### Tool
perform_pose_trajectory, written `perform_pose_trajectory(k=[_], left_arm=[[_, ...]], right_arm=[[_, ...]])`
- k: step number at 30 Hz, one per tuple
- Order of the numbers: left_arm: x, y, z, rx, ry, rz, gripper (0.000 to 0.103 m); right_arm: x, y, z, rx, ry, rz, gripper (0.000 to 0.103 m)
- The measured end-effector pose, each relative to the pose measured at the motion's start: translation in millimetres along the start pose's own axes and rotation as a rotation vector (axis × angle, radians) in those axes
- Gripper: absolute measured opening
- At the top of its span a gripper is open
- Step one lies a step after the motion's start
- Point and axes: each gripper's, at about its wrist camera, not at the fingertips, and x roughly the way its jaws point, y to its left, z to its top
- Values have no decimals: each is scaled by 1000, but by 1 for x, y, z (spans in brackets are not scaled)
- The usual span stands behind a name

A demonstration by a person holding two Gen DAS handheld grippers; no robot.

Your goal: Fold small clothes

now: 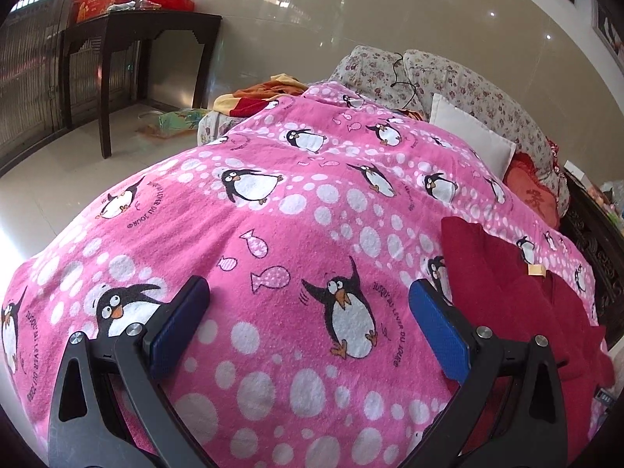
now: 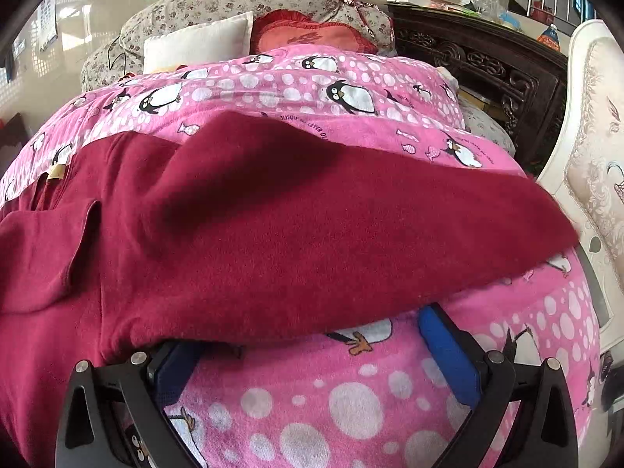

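Observation:
A dark red fleece garment (image 2: 273,210) lies spread on a pink penguin blanket (image 2: 351,397); a tan label (image 2: 56,171) shows at its collar. In the left wrist view the garment (image 1: 518,304) lies at the right. My left gripper (image 1: 308,292) is open and empty above the bare blanket (image 1: 273,214), its right finger (image 1: 436,327) next to the garment's edge. My right gripper (image 2: 308,335) is open at the garment's near hem, which lies over both fingertips.
Floral cushions (image 1: 468,85), a white pillow (image 1: 468,132) and a red cushion (image 2: 308,35) lie at the back. A dark side table (image 1: 136,43) stands on the tiled floor at the left. A carved dark frame (image 2: 487,66) and a cream chair (image 2: 596,136) stand at the right.

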Motion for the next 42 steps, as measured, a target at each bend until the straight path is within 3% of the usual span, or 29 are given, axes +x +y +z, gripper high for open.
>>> perform_pose_trajectory(k=[8, 14, 18, 23, 29, 35, 38, 42], left_arm=[[-11, 8, -4, -47, -52, -53, 103], [-68, 27, -12, -170, -157, -32, 102], [-113, 12, -26, -91, -279, 26, 103], [-137, -5, -47, -56, -305, 5, 103], [-132, -46, -60, 45, -246, -72, 103], [-97, -80, -41, 188, -154, -99, 103], [-76, -86, -37, 188, -90, -116, 103], [-58, -79, -33, 141, -80, -95, 103]], right_arm=[[-1, 0, 0, 1, 0, -2, 103], [0, 1, 0, 1, 1, -4, 103], [0, 2, 0, 1, 2, -4, 103], [0, 2, 0, 1, 2, -4, 103], [0, 1, 0, 1, 2, -5, 103], [0, 1, 0, 1, 2, -5, 103], [0, 1, 0, 1, 2, -5, 103], [0, 2, 0, 1, 1, -5, 103]])
